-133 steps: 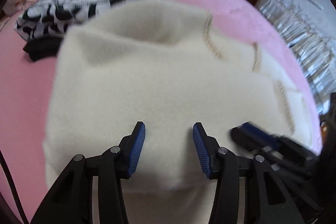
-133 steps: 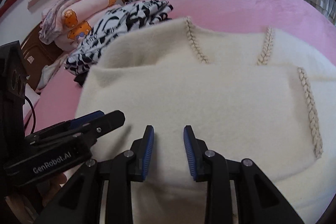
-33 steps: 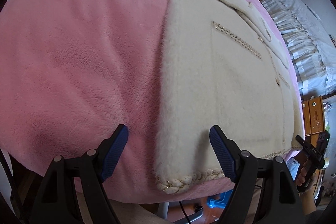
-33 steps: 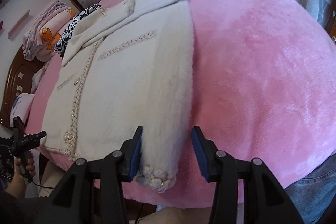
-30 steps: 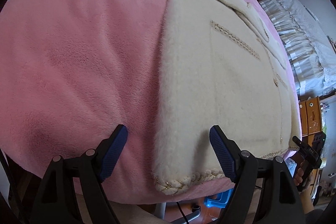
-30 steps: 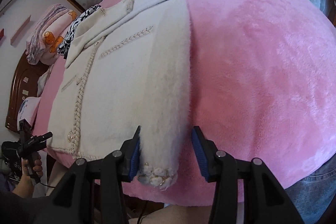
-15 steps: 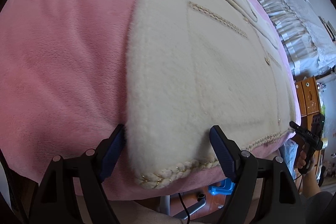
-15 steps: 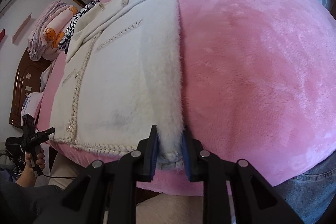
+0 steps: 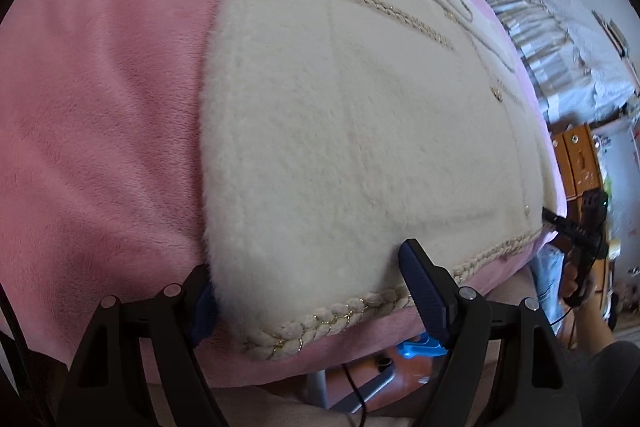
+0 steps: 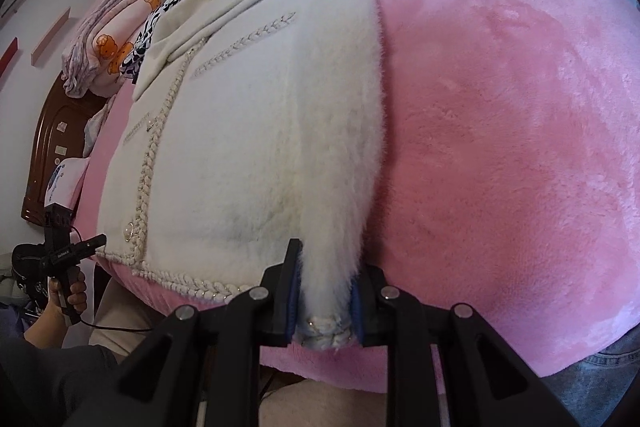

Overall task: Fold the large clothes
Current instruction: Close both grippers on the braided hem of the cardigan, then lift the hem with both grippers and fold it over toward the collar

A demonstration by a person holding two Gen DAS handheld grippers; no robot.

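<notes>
The right tool [image 10: 323,301] is clamped on the folded side edge of the cream jacket [image 10: 256,147] at its braided hem, having closed within the past second. The left tool [image 9: 308,297] stands wide, its fingers either side of the jacket's other hem corner, the inner pads not pressing the fabric. The jacket lies flat, front up, on the pink bed [image 10: 500,107], hem at the near edge. A zebra-print garment [image 10: 146,39] lies beyond the collar.

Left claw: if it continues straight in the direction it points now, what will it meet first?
Most likely the cream jacket: its braided hem corner already lies between the open fingers of the left claw, with the pink blanket under it. Depth is unclear.
</notes>
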